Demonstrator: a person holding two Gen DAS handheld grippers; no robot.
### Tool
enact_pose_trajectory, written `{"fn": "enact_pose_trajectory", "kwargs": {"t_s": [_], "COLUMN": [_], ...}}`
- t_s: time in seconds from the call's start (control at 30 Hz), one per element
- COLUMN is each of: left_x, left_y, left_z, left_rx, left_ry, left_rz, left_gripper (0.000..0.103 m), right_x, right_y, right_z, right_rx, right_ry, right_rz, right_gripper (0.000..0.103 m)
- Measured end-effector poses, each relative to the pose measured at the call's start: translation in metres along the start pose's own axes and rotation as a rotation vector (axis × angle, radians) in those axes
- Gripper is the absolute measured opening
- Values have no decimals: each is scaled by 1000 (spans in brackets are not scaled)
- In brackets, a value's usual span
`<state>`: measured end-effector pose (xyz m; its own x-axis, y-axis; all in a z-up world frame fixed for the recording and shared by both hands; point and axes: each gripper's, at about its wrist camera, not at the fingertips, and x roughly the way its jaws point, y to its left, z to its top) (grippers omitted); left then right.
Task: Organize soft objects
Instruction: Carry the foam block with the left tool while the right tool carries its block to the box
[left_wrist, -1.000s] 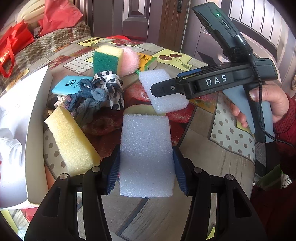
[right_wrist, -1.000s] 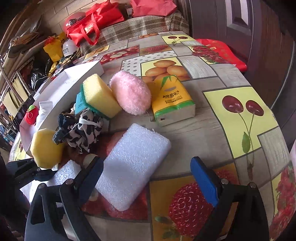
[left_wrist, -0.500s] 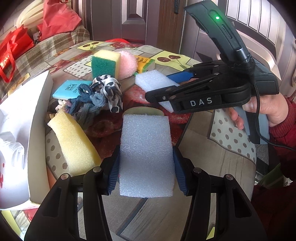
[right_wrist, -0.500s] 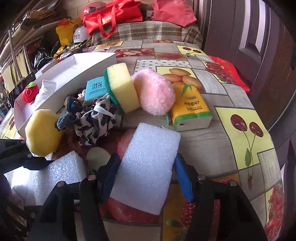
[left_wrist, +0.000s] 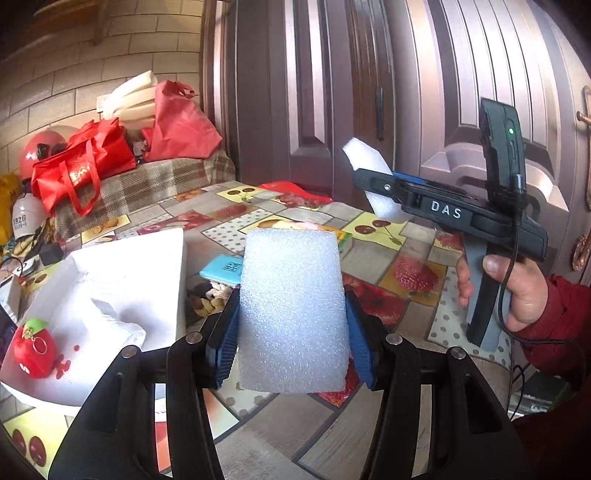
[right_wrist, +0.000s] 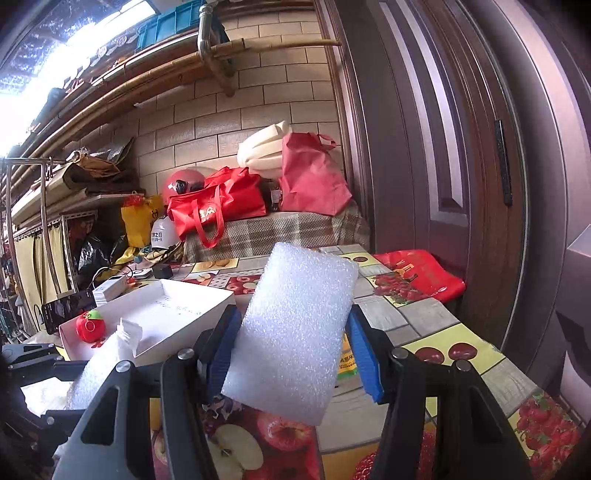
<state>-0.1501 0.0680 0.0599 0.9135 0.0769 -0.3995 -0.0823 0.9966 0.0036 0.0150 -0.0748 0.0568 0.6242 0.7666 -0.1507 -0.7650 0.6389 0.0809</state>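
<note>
Bubbly white foam slab (left_wrist: 293, 310), L gripper (left_wrist: 293, 332)

Right gripper (right_wrist: 291, 354) clamps a white foam block (right_wrist: 295, 332) between its blue pads (right_wrist: 364, 356); block tilted, top corner leaning toward 1 o'clock, clear of the table (right_wrist: 436, 317). Jaws closed in on it within the last second. At 9 o'clock of the block, a white box (right_wrist: 177, 314) holds a red apple toy (right_wrist: 89, 326) and crumpled white paper (right_wrist: 127, 341). At 8 o'clock, a second foam piece (right_wrist: 90, 380) in the left gripper (right_wrist: 44, 369), mostly hidden. At 12 o'clock, red bags (right_wrist: 221, 206) on a plaid bench (right_wrist: 280, 230). Brown door (right_wrist: 461, 166) at 3 o'clock.
</note>
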Motion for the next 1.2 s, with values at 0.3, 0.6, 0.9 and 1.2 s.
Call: {"fn": "enact_pose_trajectory", "kwargs": {"t_s": [0.3, 0.6, 0.9, 1.2], "left_x": [-16, -19, -25, -36], "left_y": [42, 58, 89, 132], "left_z": [-6, -11, -17, -24], "left_rx": [-45, -87, -99, -157], "left_ry": [-54, -59, -74, -96], "left_rz": [149, 191, 276, 398], "left_gripper": [52, 52, 52, 52], "right_x": [3, 9, 19, 38], "right_y": [14, 36, 59, 97], "right_z": [-1, -3, -6, -12], "right_rx": [-9, -25, -20, -98], "right_ry": [-7, 12, 44, 96], "right_rz": [50, 116, 209, 287], "right_gripper": [58, 58, 58, 58]}}
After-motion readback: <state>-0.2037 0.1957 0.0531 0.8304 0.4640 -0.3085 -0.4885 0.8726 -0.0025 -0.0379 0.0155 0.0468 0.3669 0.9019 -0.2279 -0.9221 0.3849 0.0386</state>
